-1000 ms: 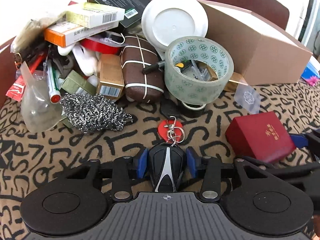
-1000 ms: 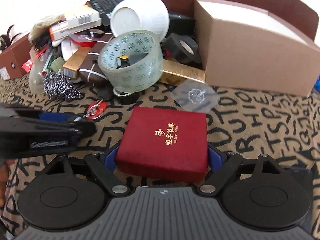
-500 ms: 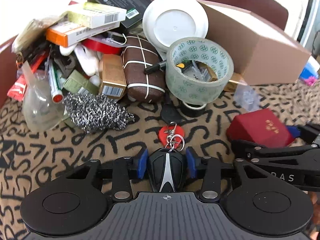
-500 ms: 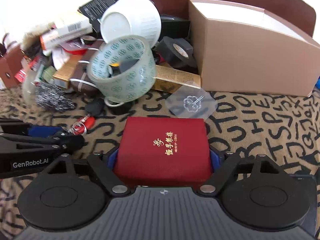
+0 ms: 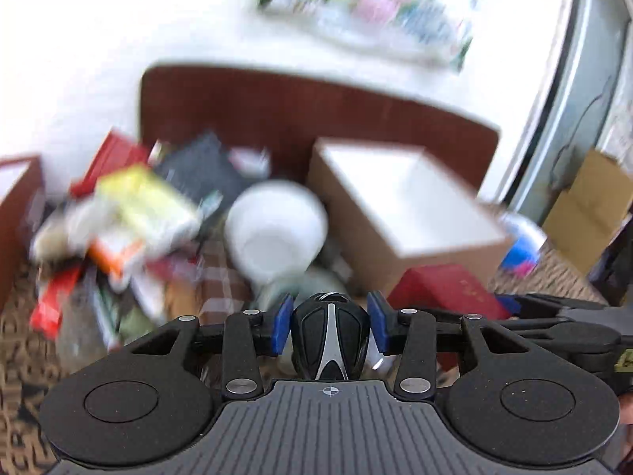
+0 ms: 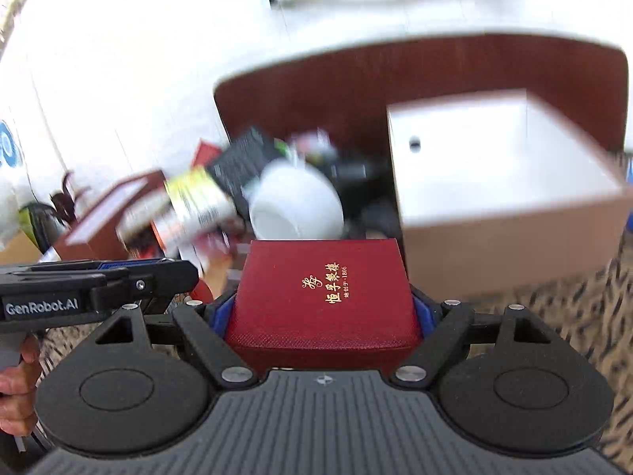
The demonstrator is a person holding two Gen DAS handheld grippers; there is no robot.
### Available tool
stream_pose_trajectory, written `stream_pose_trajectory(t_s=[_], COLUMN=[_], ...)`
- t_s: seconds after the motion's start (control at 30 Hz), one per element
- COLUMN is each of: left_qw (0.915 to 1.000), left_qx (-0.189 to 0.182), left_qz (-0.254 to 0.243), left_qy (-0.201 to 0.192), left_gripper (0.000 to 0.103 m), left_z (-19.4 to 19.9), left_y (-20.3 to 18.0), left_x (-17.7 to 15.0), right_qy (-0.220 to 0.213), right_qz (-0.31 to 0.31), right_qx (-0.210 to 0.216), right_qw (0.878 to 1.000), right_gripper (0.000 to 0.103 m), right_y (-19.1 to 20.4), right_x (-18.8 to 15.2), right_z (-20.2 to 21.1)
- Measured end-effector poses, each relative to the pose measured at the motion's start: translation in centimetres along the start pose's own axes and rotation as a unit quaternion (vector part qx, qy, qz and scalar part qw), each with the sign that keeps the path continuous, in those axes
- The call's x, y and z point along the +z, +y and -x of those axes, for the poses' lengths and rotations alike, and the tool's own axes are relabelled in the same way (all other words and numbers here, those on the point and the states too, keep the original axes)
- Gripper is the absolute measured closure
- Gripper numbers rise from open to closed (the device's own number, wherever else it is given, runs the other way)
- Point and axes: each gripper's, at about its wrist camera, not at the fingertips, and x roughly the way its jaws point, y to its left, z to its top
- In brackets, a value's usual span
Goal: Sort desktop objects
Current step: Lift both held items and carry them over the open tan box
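Observation:
My left gripper [image 5: 330, 322] is shut on a black and silver car key fob [image 5: 330, 336], held up off the table. My right gripper [image 6: 322, 308] is shut on a red gift box [image 6: 322, 297] with gold lettering, also lifted; this red box shows at the right of the left wrist view [image 5: 443, 291]. An open brown cardboard box [image 5: 403, 206] with a white inside stands beyond both grippers, and it also shows in the right wrist view [image 6: 502, 182]. Both views are blurred by motion.
A pile of clutter lies left of the cardboard box: a white bowl [image 5: 277, 229], small cartons [image 5: 146, 206], a black packet [image 5: 198, 170]. A smaller brown box [image 6: 107, 221] stands at the far left. A dark red board [image 5: 277, 107] backs the table. The left gripper's body [image 6: 91, 289] is beside the red box.
Both grippers have risen and tilted up with their loads. The key fob and red box have left the patterned cloth, and the open top of the cardboard box has come into view.

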Motion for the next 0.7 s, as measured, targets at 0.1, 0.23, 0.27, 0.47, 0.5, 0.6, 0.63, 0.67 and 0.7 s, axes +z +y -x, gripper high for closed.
stream_pose_trajectory(t_s=[0.1,0.23,0.27,0.47,0.5,0.6,0.63,0.67,0.7], left_qw=[0.9994,0.9983,0.9981,0.9967,0.9966,0.9973,0.9980,0.9984,0.9987], left_qx=[-0.014,-0.022,-0.027,-0.029,-0.029,-0.032,-0.033,-0.034,-0.033], left_qz=[-0.017,-0.026,-0.026,-0.042,-0.043,-0.036,-0.032,-0.029,-0.028], left_qy=[-0.026,-0.048,-0.048,-0.063,-0.065,-0.054,-0.044,-0.035,-0.027], left_gripper=[0.062,0.061,0.061,0.061,0.061,0.061,0.061,0.061,0.061], left_z=[0.5,0.3,-0.1,-3.5,-4.4,-8.3,-10.0,-11.7,-13.2], left_y=[-1.6,-3.6,-4.0,-6.8,-7.2,-7.8,-7.8,-7.9,-7.8], left_x=[3.2,7.4,8.5,13.9,14.6,16.3,16.5,16.8,16.8], right_qy=[-0.026,-0.058,-0.064,-0.071,-0.068,-0.058,-0.054,-0.049,-0.040], right_qz=[0.014,0.030,0.033,0.063,0.064,0.061,0.057,0.053,0.048], right_qx=[-0.001,-0.014,-0.022,-0.086,-0.095,-0.126,-0.134,-0.141,-0.145], right_qw=[1.000,0.998,0.997,0.992,0.991,0.988,0.988,0.987,0.987], right_gripper=[0.018,0.018,0.018,0.018,0.018,0.018,0.018,0.018,0.018], right_y=[-0.1,-0.7,-0.9,-3.8,-4.5,-6.5,-7.3,-8.2,-9.0], right_x=[3.1,7.5,8.5,13.8,14.5,15.8,16.2,16.6,16.9], right_z=[1.4,2.9,3.1,1.2,0.5,-2.0,-2.9,-3.9,-5.0])
